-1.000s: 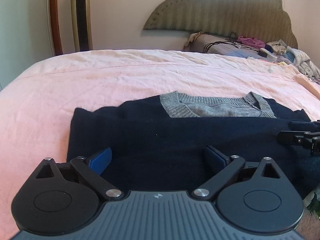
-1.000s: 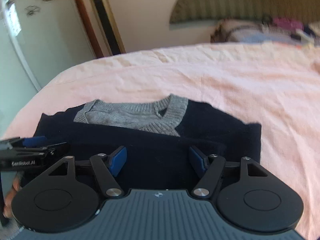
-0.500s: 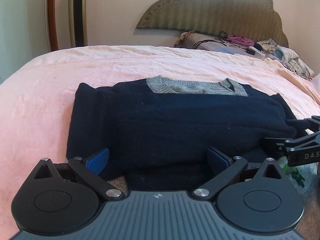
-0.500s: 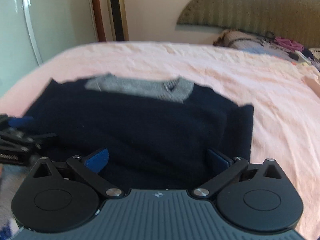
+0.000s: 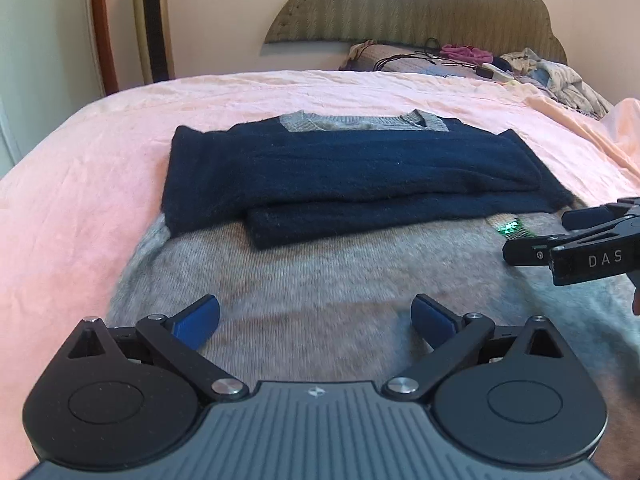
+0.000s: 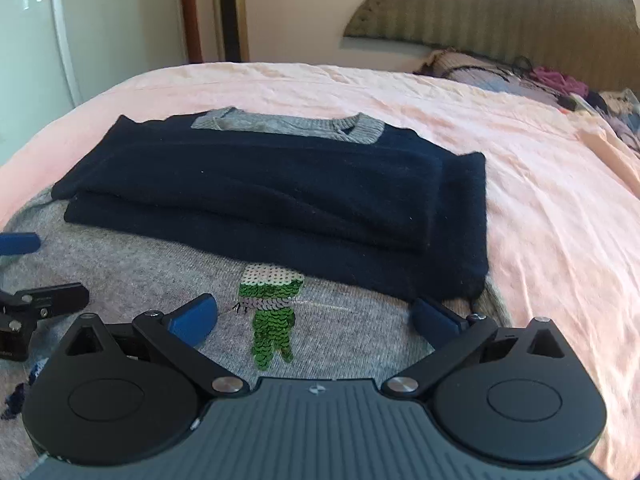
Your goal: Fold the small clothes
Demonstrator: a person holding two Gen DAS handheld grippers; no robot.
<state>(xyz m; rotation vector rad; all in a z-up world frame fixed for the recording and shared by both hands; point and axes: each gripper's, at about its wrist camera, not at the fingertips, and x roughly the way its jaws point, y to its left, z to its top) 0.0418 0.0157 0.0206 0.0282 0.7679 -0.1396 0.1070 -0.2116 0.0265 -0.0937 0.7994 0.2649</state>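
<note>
A small sweater lies on the pink bed. Its navy sleeves point(image 5: 320, 176) are folded across the chest below the grey collar point(image 5: 360, 122), and its grey body point(image 5: 320, 280) spreads toward me. The sleeves also show in the right wrist view point(image 6: 280, 200), with a green sequin figure point(image 6: 270, 312) on the grey body point(image 6: 140, 272). My left gripper point(image 5: 316, 318) is open and empty above the grey body. My right gripper point(image 6: 314, 316) is open and empty above the sequin figure. The right gripper also shows in the left wrist view point(image 5: 576, 236), and the left gripper in the right wrist view point(image 6: 24, 272).
The pink bedsheet point(image 5: 100, 160) spreads to the left and behind the sweater. A pile of clothes and cables point(image 5: 480, 64) lies by the headboard point(image 5: 420, 4). A gold upright post point(image 5: 152, 20) and a white cupboard point(image 6: 32, 40) stand at the back left.
Both grippers have pulled back toward the near edge of the bed. The grey body of the sweater and the sequin figure have come into view below the folded navy sleeves.
</note>
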